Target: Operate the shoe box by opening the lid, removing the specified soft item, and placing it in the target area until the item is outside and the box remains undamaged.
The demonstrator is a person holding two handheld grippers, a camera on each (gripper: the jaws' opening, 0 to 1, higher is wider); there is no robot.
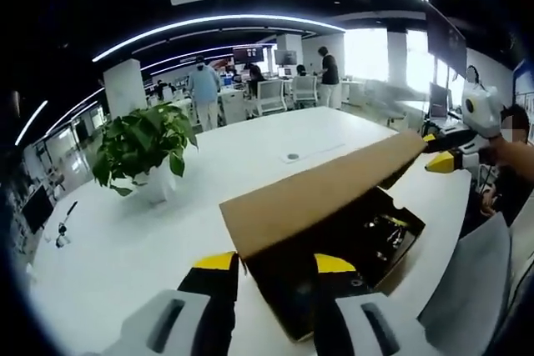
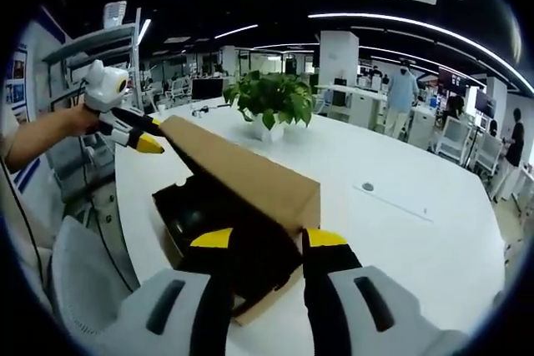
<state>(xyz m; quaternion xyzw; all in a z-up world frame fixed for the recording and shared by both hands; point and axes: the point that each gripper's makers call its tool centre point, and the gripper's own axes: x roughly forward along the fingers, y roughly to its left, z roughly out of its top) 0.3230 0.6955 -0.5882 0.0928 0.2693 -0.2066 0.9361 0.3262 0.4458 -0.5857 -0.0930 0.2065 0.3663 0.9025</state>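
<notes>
With its brown lid tilted up, the shoe box sits by the white table's near edge. Left gripper straddles the lid's corner edge; right gripper likewise, jaws apart w/ nothing clamped. Potted plant well apart; open tabletop beyond.

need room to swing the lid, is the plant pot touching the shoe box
Apart. The left gripper view shows a bare strip of white table between the plant pot and the shoe box.
</notes>
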